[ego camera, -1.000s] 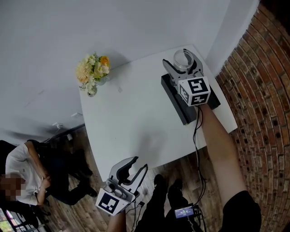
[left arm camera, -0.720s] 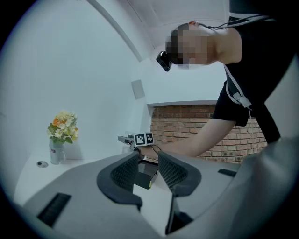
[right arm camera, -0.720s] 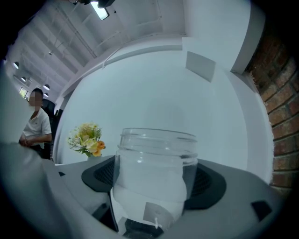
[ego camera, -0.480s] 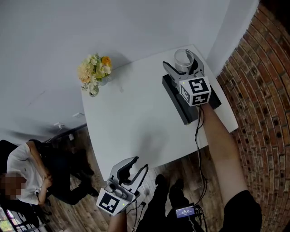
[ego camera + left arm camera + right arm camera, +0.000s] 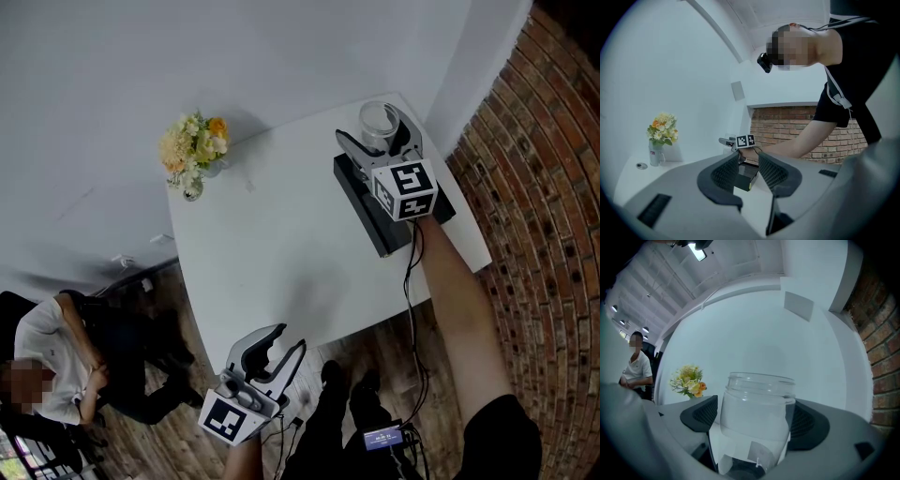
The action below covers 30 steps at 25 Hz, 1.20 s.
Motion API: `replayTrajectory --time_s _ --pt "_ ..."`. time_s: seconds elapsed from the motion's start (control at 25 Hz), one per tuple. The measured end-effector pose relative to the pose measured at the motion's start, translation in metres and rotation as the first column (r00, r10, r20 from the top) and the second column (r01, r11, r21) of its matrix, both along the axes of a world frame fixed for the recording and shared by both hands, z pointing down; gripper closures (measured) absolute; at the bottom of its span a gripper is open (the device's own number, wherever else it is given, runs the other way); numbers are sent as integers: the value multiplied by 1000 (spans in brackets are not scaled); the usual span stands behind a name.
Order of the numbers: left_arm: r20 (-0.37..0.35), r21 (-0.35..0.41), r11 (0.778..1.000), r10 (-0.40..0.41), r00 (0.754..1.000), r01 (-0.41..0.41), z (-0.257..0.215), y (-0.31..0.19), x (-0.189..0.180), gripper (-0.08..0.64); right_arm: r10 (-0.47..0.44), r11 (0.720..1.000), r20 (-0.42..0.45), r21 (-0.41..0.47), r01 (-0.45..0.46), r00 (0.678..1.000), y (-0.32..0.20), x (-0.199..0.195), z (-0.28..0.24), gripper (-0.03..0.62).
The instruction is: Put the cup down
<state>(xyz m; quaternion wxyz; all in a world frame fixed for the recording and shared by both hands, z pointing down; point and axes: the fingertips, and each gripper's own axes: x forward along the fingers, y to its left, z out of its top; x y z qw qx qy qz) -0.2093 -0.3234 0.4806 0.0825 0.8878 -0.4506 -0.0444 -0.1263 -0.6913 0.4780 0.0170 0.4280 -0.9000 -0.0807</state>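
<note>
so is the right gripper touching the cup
Cannot tell. The right gripper's jaws have just been opening round the cup; its view shows a gap at one pad, the other meets it.

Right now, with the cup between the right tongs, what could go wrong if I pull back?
The right tongs have just been opening, with the clear cup between them and one pad looking close beside it: a skewed retreat could drag or tip it. The cup stands near the far corner of the table, so a forward nudge might push it off. The black box lies under that gripper and could snag it.
</note>
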Motion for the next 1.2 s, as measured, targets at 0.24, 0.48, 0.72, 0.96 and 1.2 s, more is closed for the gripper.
replayTrajectory --time_s 0.24,0.48,0.72,0.96,1.2 --pt "-1 7 1000 4 1000 -4 -2 1 2 436 5 1000 -4 -18 -5 1000 2 4 5 132" --pt "4 11 1000 3 1000 -3 -4 2 2 436 31 999 -2 -21 -31 1000 4 14 4 132" --pt "38 16 1000 -27 999 26 -7 -4 0 436 63 997 20 -39 -62 998 19 40 -8 132" --pt "56 22 999 -33 998 32 -12 -14 7 437 76 990 52 -126 -69 996 57 62 -7 133" --pt "54 63 998 -7 998 4 -34 -17 22 437 51 987 85 -155 -37 995 111 79 -18 135"
